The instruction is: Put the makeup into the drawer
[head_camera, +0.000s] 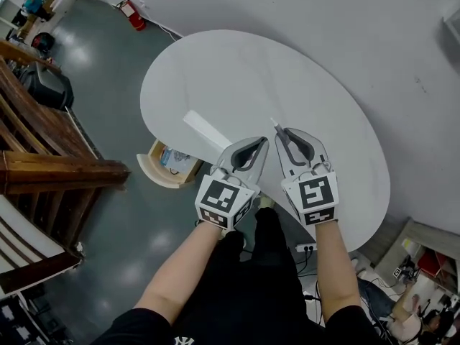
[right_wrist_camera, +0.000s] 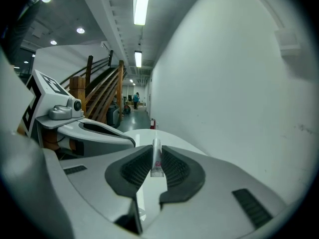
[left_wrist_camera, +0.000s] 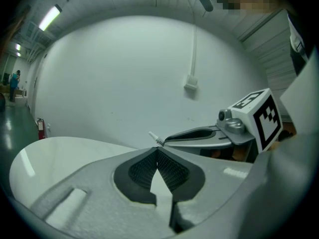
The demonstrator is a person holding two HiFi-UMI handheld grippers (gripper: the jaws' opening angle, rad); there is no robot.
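My right gripper [head_camera: 279,135] is shut on a thin, clear makeup tube [right_wrist_camera: 156,159] with pink print. Its pointed tip [head_camera: 273,123] sticks out past the jaws over the white table [head_camera: 287,77]. Just left of it my left gripper [head_camera: 259,144] is shut with nothing between its pads [left_wrist_camera: 167,169]. Both hang side by side above the table's near edge. An open wooden drawer [head_camera: 153,169] juts out under the table's left rim, down-left of the left gripper, with small items inside. In the left gripper view the right gripper [left_wrist_camera: 209,136] and the tube tip [left_wrist_camera: 154,137] show on the right.
A flat white rectangular piece [head_camera: 206,130] lies on the table near the drawer. A wooden staircase [head_camera: 43,157] stands on the left over the grey floor. A power strip [head_camera: 305,247] lies on the floor by my legs. A white wall runs behind the table.
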